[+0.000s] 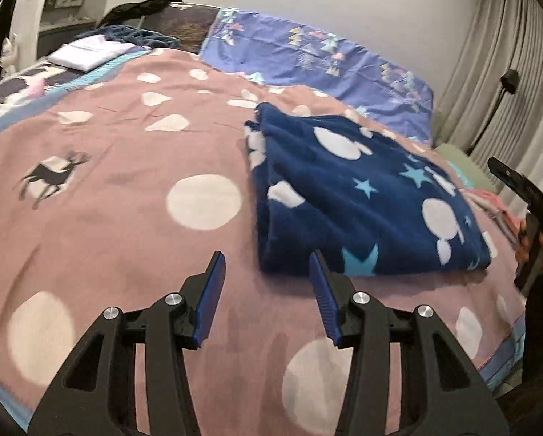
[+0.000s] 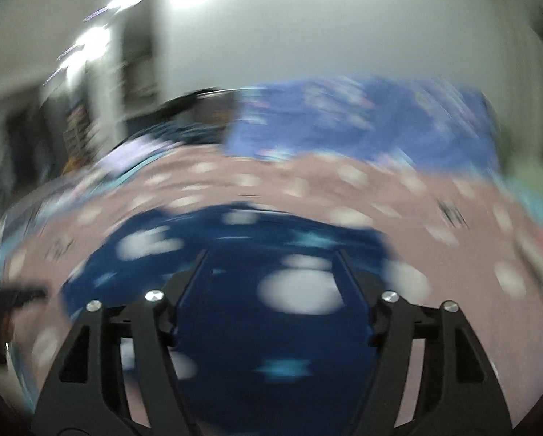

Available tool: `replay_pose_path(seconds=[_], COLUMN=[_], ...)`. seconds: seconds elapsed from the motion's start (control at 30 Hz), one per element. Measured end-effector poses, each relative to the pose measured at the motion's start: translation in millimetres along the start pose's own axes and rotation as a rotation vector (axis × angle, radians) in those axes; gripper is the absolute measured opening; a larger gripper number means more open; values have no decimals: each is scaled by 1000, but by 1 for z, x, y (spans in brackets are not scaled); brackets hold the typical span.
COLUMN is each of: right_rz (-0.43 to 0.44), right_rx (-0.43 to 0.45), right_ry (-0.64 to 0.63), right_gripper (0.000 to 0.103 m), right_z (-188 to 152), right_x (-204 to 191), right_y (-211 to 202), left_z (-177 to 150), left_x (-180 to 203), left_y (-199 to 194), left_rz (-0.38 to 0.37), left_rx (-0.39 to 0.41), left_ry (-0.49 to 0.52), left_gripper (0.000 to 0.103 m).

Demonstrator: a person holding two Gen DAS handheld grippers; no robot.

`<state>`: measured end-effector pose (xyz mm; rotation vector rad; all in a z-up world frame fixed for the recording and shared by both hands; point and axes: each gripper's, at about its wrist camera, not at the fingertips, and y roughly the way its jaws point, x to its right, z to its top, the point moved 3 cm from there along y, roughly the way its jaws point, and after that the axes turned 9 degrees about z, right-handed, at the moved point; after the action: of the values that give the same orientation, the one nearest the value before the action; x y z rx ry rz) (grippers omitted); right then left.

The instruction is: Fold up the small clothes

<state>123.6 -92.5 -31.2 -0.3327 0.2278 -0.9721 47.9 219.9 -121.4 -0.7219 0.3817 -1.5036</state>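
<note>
Left tongs (image 1: 268, 272) gape empty beside unlabelled navy garment (image 1: 362, 196).

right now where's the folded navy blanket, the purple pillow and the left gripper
folded navy blanket (image 1: 362, 196), left wrist view, middle of its top face
purple pillow (image 1: 308, 58), left wrist view, middle of its patterned front
left gripper (image 1: 268, 265), left wrist view, midway between its blue fingertips

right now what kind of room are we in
Most likely a bedroom: a wide bed under a pink spotted blanket, a purple patterned pillow at its head, and long curtains beside it.
</note>
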Motion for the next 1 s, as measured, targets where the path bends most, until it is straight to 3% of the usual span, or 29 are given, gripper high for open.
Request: replay_pose_path(seconds=[0.1,0.17,0.27,0.33,0.43,0.57,0.77,0.83,0.87,0.9,1.0], right_rz=[185,260,257,218,154,85,41,37,38,29,102], right_rx=[-76,-125,-142,-139,-172,-236,-234,-224,-245,-253,-205], right_ry=[-216,-377,-640,-733,-784,-825,-833,-857,-868,-856,-710], right_gripper=[75,75,74,73,66,65,64,50,21,15,13], right_z=[-12,-30,-59,-71,-77,-86,-84,-85,-86,-86,-61], right_x=[-107,-172,-241,-262,-268,-266,-271,-275,-276,-277,-279], right_y=[28,49,75,92,118,142,161,168,178,182,166], left_z=[0,-2,-8,-12,-14,-8,0,0,-1,-1,-1], left_x=[-6,-15,-32,-43,-57,-74,-77,-77,-77,-79,-84], left_y=[4,3,0,-4,-9,-10,-7,-5,-5,-5,-9], left_rz=[-14,-6,8,5,1,-3,-25,-29,-28,-24,-14], left_rx=[16,24,27,32,43,64,81,79,78,76,81], left_ry=[-15,-35,-66,-88,-112,-142,-135,-133,-134,-138,-151], left_gripper=[48,48,48,48,48,48,48,49,48,48,48])
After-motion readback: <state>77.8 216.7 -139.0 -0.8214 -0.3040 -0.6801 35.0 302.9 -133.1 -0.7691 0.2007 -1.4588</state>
